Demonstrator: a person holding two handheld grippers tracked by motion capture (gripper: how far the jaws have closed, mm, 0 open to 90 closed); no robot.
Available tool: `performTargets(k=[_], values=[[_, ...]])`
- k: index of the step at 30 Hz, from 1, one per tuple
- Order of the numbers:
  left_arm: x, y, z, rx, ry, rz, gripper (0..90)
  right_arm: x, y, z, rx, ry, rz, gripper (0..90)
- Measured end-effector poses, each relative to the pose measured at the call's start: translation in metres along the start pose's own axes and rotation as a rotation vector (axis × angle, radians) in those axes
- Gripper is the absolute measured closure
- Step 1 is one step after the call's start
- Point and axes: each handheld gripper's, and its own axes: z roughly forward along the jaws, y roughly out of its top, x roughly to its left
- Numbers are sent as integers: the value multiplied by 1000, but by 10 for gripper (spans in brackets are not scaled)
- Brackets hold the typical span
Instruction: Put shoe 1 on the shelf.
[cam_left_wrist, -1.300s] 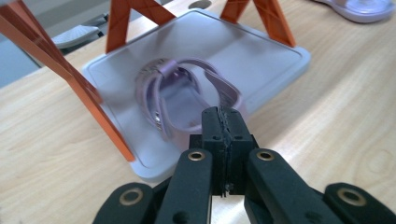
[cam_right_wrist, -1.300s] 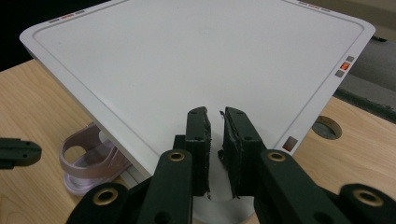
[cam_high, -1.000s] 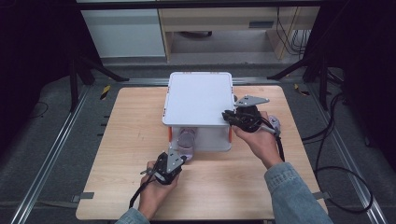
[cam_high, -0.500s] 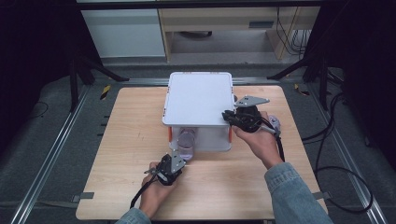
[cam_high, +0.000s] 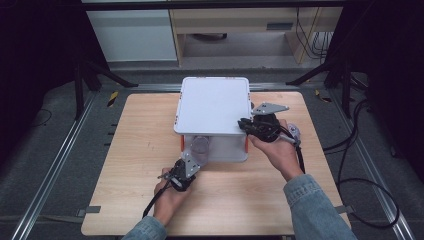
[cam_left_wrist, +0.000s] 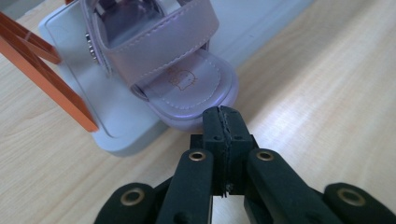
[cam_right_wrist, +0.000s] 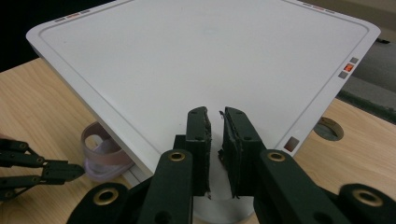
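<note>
Sandal (cam_left_wrist: 184, 79): just beyond left claw (cam_left_wrist: 225, 122) tips, toe toward them.
Left claw: clenched, empty.
Right claw (cam_right_wrist: 215, 122): slightly parted over box lid (cam_right_wrist: 205, 56).

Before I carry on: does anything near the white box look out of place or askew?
One thing: a lilac strapped sandal pokes toe-first out of the white lidded plastic box, past its front edge. The left gripper, shut, sits at its toe.
</note>
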Motion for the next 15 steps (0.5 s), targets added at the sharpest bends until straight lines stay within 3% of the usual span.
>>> performTargets(k=[3,15], values=[[7,1,6,-9,6,-29,896,0,0,0,-1,2,0,808],[17,10,16,5,-4,-77,896,-1,0,0,1,5,-3,814]])
